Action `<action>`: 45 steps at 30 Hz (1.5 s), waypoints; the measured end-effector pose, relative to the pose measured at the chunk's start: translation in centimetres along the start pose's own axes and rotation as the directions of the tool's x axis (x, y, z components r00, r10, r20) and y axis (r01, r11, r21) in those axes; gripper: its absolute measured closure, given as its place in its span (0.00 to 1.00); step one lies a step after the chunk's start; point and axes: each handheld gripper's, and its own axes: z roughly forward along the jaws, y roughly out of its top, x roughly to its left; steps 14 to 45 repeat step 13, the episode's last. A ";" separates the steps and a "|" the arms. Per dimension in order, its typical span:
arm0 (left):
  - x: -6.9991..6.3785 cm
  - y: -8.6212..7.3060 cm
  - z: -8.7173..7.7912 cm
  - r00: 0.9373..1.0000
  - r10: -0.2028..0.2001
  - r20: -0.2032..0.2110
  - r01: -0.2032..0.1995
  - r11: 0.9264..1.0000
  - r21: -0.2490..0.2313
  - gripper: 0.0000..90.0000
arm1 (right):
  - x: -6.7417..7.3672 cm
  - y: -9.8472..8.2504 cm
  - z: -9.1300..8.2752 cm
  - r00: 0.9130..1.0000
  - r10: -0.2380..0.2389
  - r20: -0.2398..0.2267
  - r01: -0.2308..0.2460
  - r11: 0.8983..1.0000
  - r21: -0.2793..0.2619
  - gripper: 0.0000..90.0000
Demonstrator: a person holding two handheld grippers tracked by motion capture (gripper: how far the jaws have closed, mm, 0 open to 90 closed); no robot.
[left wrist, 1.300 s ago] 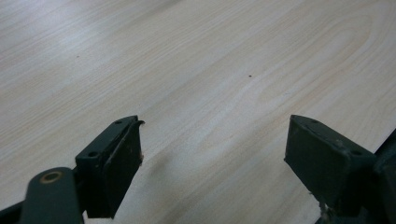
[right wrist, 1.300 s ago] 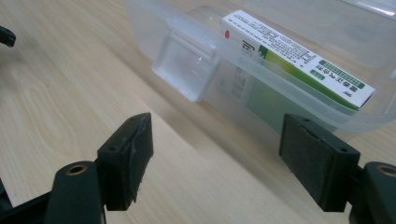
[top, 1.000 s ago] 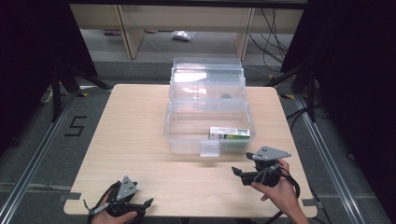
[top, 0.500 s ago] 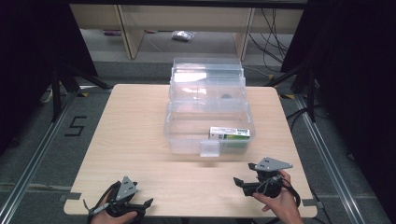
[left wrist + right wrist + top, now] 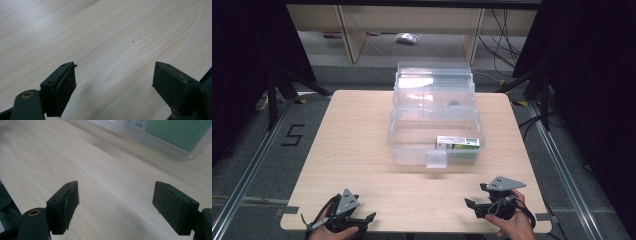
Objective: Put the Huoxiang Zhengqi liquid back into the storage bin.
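Both grippers rested at the table's [image 5: 362,150] near edge, left gripper [image 5: 362,221] and right gripper [image 5: 472,206] with fingers wide and empty. The carton [image 5: 457,143] lay inside the open bin [image 5: 412,150], right side, presumably stowed.

Green-and-white box [image 5: 457,144] in clear bin [image 5: 412,150]; pale woodgrain table [image 5: 352,150]

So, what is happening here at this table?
A person sits at a wooden table and holds a two-jaw gripper in each hand. The left gripper and the right gripper are both open and empty, low at the near edge. In the middle of the table stands a clear plastic box with its lid open. A small green and white carton lies inside it, at the right. Neither gripper touches the box.
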 end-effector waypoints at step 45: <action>-0.1 0.0 0.0 1.000 -0.007 0.002 0.007 1.000 -0.005 0.20 | -0.2 -0.8 -0.1 1.000 0.020 0.010 -0.020 1.000 0.014 0.24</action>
